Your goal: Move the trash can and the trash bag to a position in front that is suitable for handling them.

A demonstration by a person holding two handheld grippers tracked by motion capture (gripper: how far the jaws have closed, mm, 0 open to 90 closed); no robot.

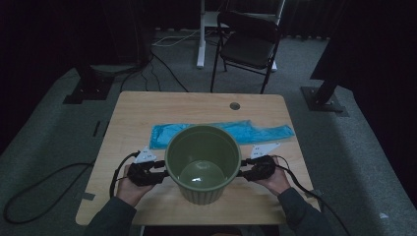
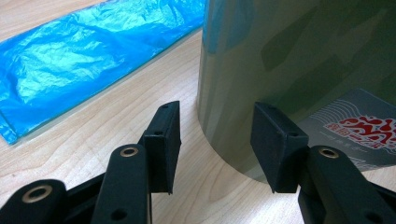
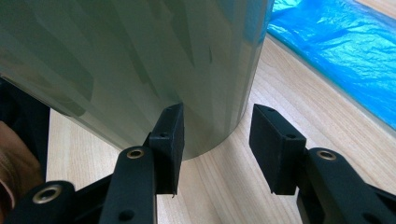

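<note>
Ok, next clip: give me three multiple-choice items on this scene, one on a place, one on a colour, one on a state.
1. Where does the flat blue plastic bag lie relative to the round green plastic bin?
A. Beyond it, farther from the person
B. Inside it
C. Under the chair

2. What colour is the bag?
A. Red
B. Blue
C. White

3. How do the left gripper and right gripper stand?
A. Both shut tight
B. Both open beside the bin
C. Both gripping the bag

Answers: 1 A, the bag lies behind the bin on the wooden table. 2 B, it is bright blue. 3 B, a clear gap shows between each pair of jaws.
</note>
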